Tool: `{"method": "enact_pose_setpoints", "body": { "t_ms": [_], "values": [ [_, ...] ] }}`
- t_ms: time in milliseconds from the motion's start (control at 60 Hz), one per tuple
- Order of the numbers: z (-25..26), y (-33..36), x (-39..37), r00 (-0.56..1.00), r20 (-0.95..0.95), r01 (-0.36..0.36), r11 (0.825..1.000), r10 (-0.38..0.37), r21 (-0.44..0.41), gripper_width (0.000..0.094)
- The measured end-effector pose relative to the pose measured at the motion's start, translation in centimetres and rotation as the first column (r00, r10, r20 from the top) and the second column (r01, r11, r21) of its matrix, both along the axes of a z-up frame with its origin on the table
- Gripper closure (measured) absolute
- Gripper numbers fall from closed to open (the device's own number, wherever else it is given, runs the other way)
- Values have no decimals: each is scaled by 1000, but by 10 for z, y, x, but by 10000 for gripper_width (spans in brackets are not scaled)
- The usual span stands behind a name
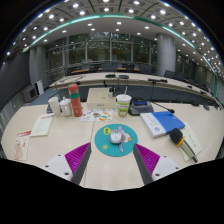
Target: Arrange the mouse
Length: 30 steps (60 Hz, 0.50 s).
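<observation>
A grey and white mouse lies on a round teal mouse mat on the beige table. The mat and mouse sit just ahead of my gripper, between the lines of its two fingers. The fingers with their magenta pads are spread wide apart and hold nothing. The gripper is a short way above the table, set back from the mouse.
Beyond the mat stand a red bottle, a white cup and a paper cup with a green band. A black phone, a blue-covered book and a yellow-handled tool lie right. Papers lie left.
</observation>
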State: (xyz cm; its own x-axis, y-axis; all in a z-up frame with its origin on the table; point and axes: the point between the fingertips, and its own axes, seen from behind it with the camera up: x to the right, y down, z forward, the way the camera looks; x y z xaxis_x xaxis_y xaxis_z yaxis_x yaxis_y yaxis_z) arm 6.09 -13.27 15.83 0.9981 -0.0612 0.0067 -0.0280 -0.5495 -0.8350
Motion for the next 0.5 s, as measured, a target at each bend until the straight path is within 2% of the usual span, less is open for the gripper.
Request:
{"method": "enact_pose_setpoints", "body": {
  "t_ms": [283,500],
  "values": [
    [54,-170,-32,1000,-1,-10,1000,10,6,76],
    [61,-225,-47,999,18,-30,999,29,14,75]
  ]
}}
